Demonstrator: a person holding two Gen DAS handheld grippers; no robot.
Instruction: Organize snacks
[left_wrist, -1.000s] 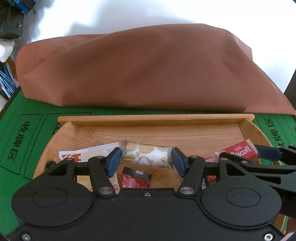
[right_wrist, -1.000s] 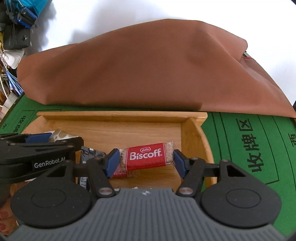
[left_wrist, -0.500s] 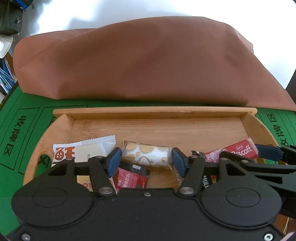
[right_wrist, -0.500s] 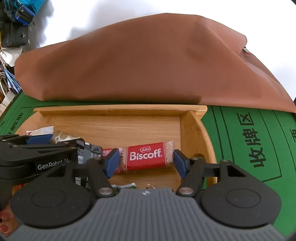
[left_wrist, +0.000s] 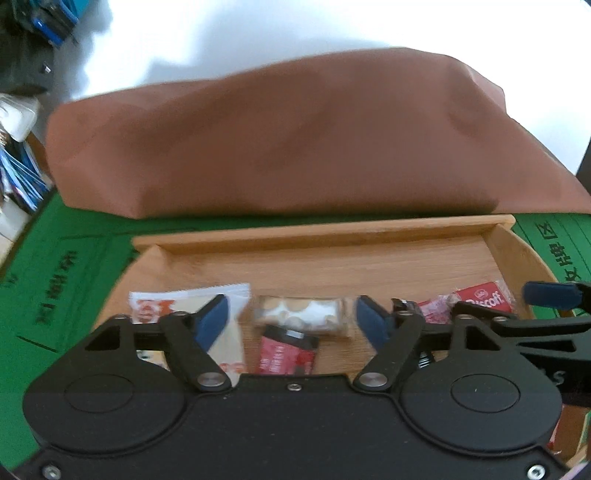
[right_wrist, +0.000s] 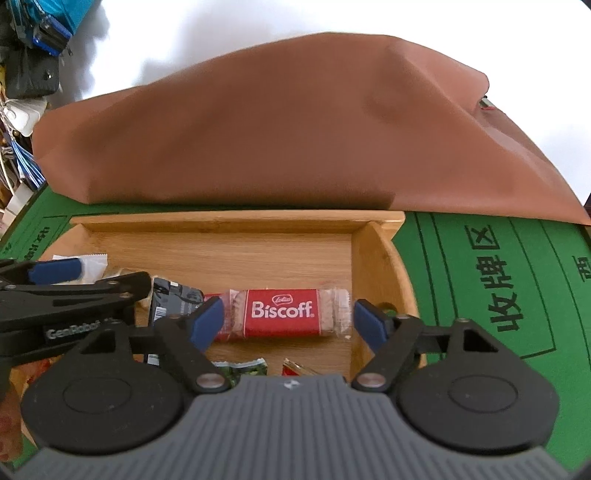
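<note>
Two grippers hung over one wooden tray (left_wrist: 321, 232) that sat on a green mat (right_wrist: 480, 258), its far rim close against a brown bag (left_wrist: 288, 147) lying along the mat's back edge.

Left gripper (left_wrist: 293, 319) had its jaws apart, with a gap showing on each side of the white snack with tan dots (left_wrist: 301, 314) that lay between the blue pads (left_wrist: 212, 319) on the tray floor, around the middle of the near half. Just in front of it lay a red packet (left_wrist: 286, 354), and toward the tray's left end a white wrapper with orange print (left_wrist: 225, 332) sat partly under the left finger.

Right gripper (right_wrist: 288, 321) also had its jaws apart, straddling the Biscoff packet (right_wrist: 282, 314); one pad sat very near the wrapper's left end, the other stood off the right end. That packet lay near the tray's right wall, crosswise to the fingers. A dark packet (right_wrist: 173, 299) sat left of it, between the two tools, and a green wrapper (right_wrist: 243, 369) and a red scrap (right_wrist: 295, 367) peeked out at the near edge under the gripper body.

Most of the tray's far half was bare wood along the back rim. Right of the tray, the mat lay open up to the printed characters (right_wrist: 506, 291).
</note>
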